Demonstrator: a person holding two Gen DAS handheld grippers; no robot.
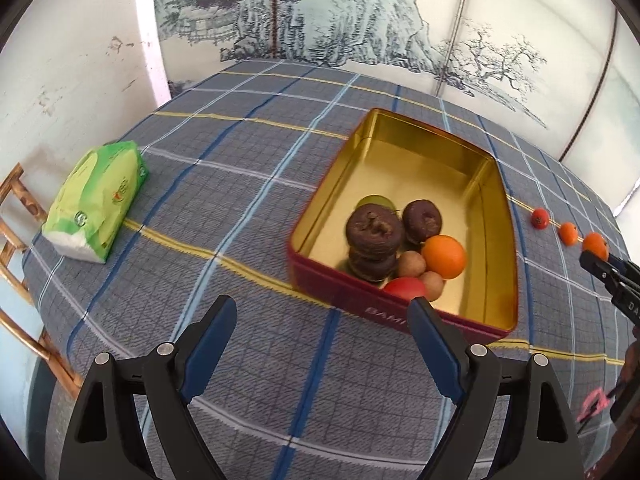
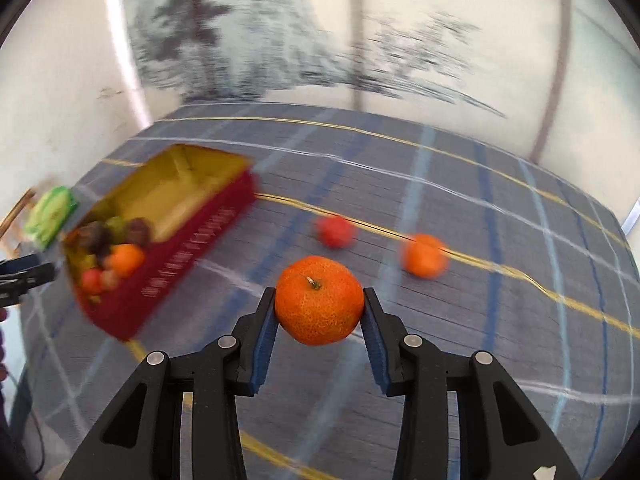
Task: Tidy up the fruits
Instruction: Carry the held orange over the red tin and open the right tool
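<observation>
My right gripper is shut on a tangerine, held between both blue pads; it also shows in the left wrist view. A red tin with a gold inside holds dark brown round fruits, an orange, small tan fruits, a red one and a green one. The tin also shows at the left in the right wrist view. On the cloth lie a red fruit and another tangerine. My left gripper is open and empty, just in front of the tin.
A green tissue pack lies at the table's left side. A wooden chair stands beyond the left edge. The checked blue-grey tablecloth covers the table. A painted screen stands behind. The right wrist view is motion-blurred.
</observation>
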